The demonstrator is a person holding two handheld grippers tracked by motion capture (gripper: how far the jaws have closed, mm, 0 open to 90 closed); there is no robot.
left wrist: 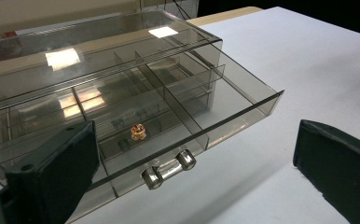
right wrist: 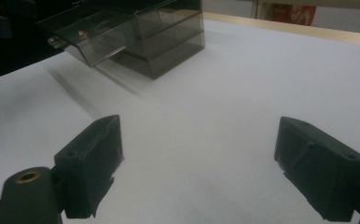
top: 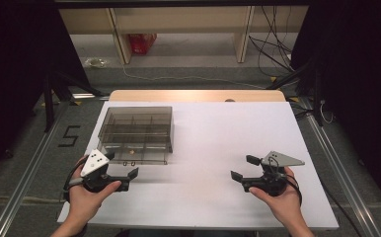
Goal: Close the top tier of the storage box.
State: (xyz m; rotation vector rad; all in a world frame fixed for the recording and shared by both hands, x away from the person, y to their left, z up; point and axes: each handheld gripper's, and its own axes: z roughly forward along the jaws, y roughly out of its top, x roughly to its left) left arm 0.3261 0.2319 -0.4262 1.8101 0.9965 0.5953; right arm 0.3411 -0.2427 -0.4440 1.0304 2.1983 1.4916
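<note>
Smoked clear plastic organiser box (top: 135,129), upper left of centre in the high view on the white table (top: 218,148), its bottom drawer (left wrist: 178,116) pulled out, a small gold-coloured item (left wrist: 138,132) lying in a middle compartment behind the cylindrical handle (left wrist: 169,168). Left gripper (top: 124,173), lower left just below the drawer, jaws spread wide, holding nothing. Right gripper (top: 242,168), lower right, well apart from the box, jaws likewise open and empty.

we count: one smoked drawer box (top: 136,129), one drawer (left wrist: 178,116) pulled out, one gold ring (left wrist: 138,132) inside, two grippers, left gripper (top: 124,178) and right gripper (top: 244,168).
</note>
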